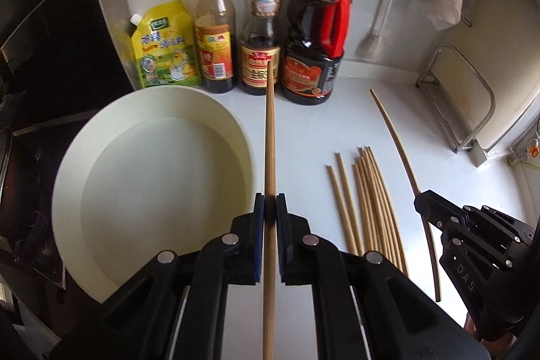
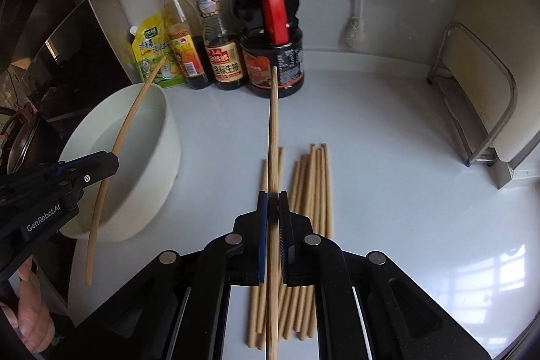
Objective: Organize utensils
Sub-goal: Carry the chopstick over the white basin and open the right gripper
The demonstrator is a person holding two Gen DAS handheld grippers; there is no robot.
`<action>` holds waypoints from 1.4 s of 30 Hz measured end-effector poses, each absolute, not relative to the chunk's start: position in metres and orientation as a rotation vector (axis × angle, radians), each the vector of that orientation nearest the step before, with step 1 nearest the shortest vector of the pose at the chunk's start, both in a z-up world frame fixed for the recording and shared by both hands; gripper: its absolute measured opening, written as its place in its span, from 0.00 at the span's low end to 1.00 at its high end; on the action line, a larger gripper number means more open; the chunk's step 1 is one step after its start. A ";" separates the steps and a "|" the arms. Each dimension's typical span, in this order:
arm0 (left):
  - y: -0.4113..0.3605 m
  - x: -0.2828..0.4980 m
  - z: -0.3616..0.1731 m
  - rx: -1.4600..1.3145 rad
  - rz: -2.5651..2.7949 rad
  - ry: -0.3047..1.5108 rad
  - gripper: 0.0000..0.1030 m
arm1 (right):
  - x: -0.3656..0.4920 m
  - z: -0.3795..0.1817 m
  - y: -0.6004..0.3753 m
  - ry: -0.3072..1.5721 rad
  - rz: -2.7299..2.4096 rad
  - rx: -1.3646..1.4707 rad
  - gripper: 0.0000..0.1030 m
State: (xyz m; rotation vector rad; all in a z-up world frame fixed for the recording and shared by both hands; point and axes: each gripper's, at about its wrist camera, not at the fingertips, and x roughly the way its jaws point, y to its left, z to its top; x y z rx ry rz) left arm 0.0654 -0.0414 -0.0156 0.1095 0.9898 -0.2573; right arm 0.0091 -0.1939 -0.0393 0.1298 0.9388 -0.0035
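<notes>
White glossy countertop [image 2: 388, 174] in a kitchen corner, bottles against the wall.

Each gripper is clamped on one wooden chopstick: left gripper [image 1: 270, 204] on the left chopstick [image 1: 269, 137], right gripper [image 2: 273, 201] on the right chopstick [image 2: 274, 123]. Loose chopsticks [image 2: 310, 191] lie bundled beside a round cream basin [image 1: 152, 177] (possibly holding water). "GenRobot.AI" marks the left tool; bottle labels [image 1: 260, 66] blur.

The left tongs [image 1: 270, 208] are seen pitched steeply downward, their jaws clamped together with only a thin gap between the pads. The right tongs [image 2: 272, 204] are held at a like downward angle, jaws likewise pressed close. A hand [image 2: 25, 309] is glimpsed behind the left tongs.
</notes>
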 end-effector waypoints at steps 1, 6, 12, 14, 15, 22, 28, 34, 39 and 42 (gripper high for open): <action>-0.031 0.069 -0.013 0.105 -0.243 0.984 0.08 | 0.014 -0.037 -0.184 0.934 0.006 0.123 0.06; 0.021 0.087 -0.010 0.095 -0.177 0.980 0.08 | 0.045 -0.027 -0.136 0.922 0.074 0.103 0.06; 0.071 0.112 -0.022 0.071 -0.127 1.002 0.08 | 0.086 -0.033 -0.074 0.960 0.154 0.070 0.06; 0.085 0.119 -0.028 0.066 -0.117 1.013 0.08 | 0.097 -0.040 -0.056 0.981 0.178 0.053 0.06; 0.089 0.122 -0.032 0.068 -0.113 1.019 0.08 | 0.103 -0.043 -0.049 0.992 0.187 0.049 0.06; 0.112 0.141 -0.062 0.079 -0.115 1.091 0.08 | 0.131 -0.072 -0.013 1.088 0.213 0.028 0.06; 0.114 0.152 -0.083 0.072 -0.133 1.151 0.08 | 0.142 -0.092 -0.008 1.140 0.197 0.033 0.06; 0.113 0.158 -0.096 0.075 -0.141 1.181 0.08 | 0.148 -0.101 -0.011 1.158 0.184 0.037 0.06; 0.116 0.162 -0.101 0.060 -0.133 1.204 0.08 | 0.152 -0.104 -0.011 1.160 0.176 0.033 0.06; 0.119 0.162 -0.098 0.051 -0.118 1.192 0.23 | 0.149 -0.098 -0.012 1.133 0.173 0.028 0.15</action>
